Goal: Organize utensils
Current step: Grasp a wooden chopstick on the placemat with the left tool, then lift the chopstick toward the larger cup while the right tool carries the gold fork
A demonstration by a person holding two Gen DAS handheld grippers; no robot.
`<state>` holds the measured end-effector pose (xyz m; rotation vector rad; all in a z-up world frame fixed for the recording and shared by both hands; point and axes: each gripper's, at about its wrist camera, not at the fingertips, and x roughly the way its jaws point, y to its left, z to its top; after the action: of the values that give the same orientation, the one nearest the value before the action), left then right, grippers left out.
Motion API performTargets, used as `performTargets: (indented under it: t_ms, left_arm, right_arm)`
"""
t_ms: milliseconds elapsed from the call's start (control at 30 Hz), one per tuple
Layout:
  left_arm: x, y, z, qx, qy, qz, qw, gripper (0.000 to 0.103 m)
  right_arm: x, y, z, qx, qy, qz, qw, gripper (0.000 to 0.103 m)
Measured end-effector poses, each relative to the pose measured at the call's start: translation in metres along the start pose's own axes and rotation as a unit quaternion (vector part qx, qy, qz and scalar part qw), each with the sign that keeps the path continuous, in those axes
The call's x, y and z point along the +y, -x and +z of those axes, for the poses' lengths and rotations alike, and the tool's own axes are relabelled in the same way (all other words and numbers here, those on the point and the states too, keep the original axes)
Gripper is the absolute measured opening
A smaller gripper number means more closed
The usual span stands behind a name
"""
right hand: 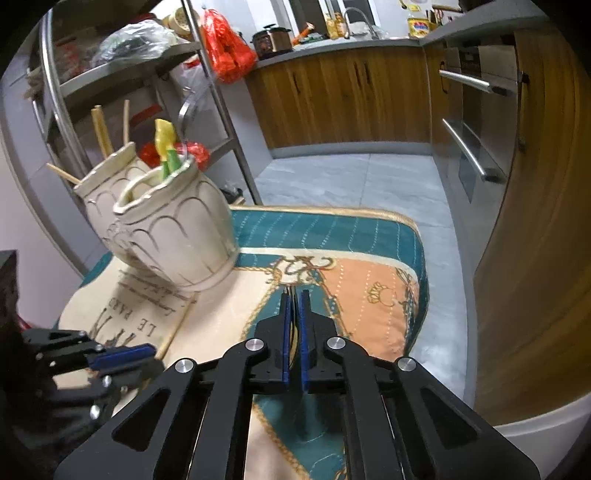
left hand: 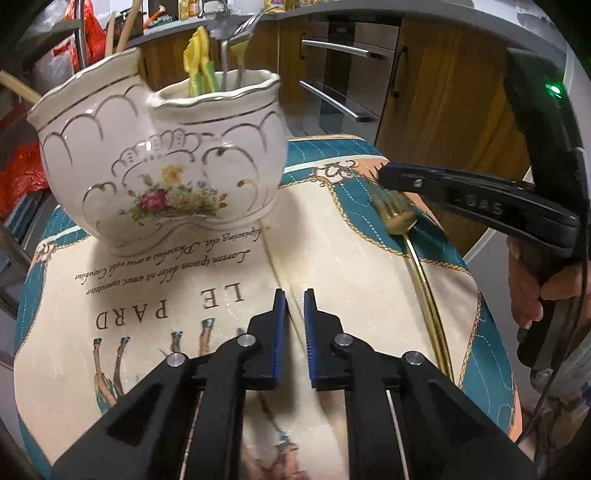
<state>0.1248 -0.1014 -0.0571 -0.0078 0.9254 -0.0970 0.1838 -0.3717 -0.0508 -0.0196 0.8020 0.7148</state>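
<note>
Left gripper: my jaws nipped on a gold chopstick.
Right gripper: my jaws clamped on gold fork.

A home kitchen, lived in and well stocked.

Wooden cabinets are running under a grey counter, where a tap, a pot-shaped cooker and bottles are standing. A built-in oven with steel handles is sitting in the cabinet run. A metal rack is holding bags, and grey tiles are covering the floor.
</note>
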Motion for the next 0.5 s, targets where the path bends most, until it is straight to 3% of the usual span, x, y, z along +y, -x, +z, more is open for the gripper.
performTargets:
  t_ms: [233,500]
  left_arm:
    - [0.024,0.007,-0.001,0.018,-0.006,-0.04,0.999,0.006]
    - [0.039,0.033,-0.008,-0.01,-0.034,-0.067,0.9971,0.006]
  right_arm:
    - [0.015,0.02,0.002,-0.023,0.011,-0.008,1.0,0.003]
    - [0.046,0.062,0.001,-0.087,0.04,-0.033,0.995,0.003]
